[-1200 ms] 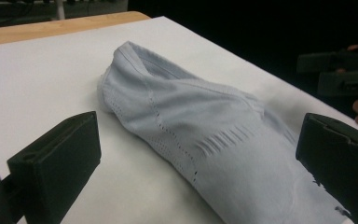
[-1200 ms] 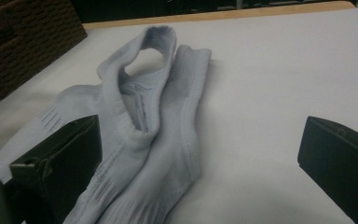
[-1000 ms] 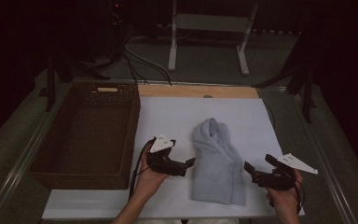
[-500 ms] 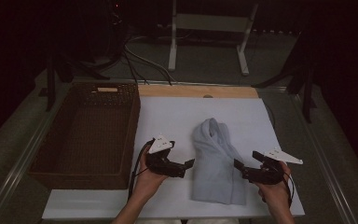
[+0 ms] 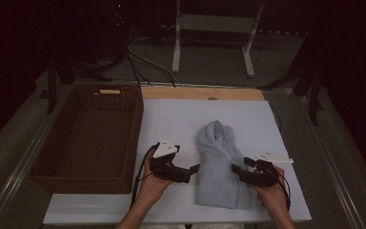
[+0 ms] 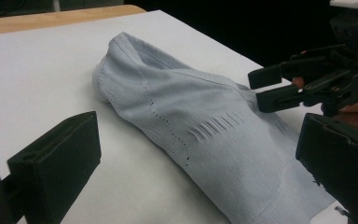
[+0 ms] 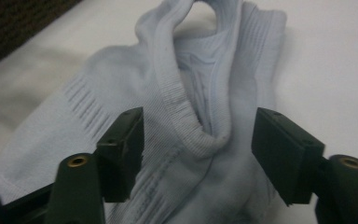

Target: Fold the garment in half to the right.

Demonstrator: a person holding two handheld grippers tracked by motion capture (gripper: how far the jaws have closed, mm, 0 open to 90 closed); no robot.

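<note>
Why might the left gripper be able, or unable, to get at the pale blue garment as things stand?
Probably able: the left gripper sits open beside the pale blue garment, with bare white table between them. The right gripper, jaws just closing around a fold, works the opposite side.

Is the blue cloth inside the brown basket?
No, the blue cloth lies on the white table, beside the basket.
</note>
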